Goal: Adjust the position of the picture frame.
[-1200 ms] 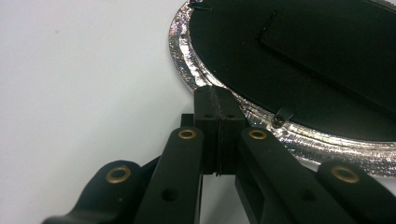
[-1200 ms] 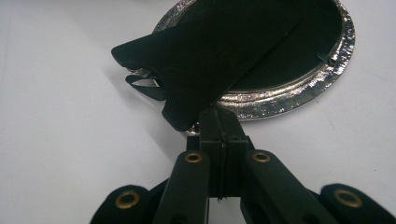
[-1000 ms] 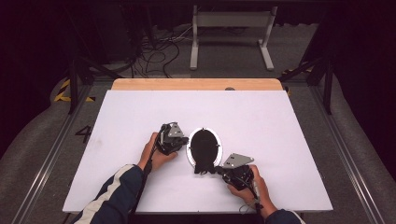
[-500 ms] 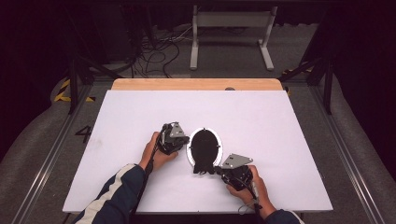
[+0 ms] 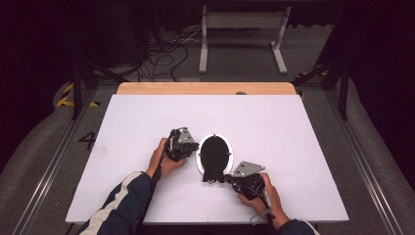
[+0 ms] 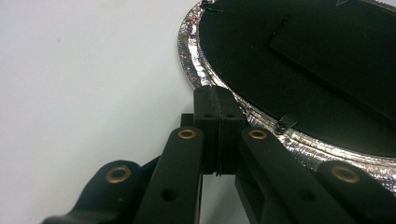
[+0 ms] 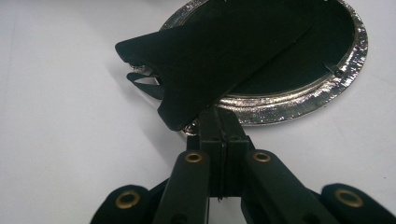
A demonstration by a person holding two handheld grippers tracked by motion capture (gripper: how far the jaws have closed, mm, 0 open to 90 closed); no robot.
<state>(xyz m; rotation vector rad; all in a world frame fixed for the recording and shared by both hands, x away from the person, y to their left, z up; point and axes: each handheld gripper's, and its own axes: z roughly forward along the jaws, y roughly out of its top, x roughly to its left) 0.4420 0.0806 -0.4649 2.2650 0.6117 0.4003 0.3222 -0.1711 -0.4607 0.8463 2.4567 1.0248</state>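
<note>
White tabletop: our oval silver-rimmed frame, black back up, lies lengthwise between both clenched, empty tongs, left tongs nearer.

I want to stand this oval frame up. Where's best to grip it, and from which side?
Grip the frame's black stand flap, from the near end by the right gripper. It lifts clear of the back there, while the silver rim lies flat on the table.

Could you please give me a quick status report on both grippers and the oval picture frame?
Left gripper shut, tips at the frame's silver rim. Right gripper shut by the fold-out stand. Oval picture frame face down on white table. Nothing in the way.
</note>
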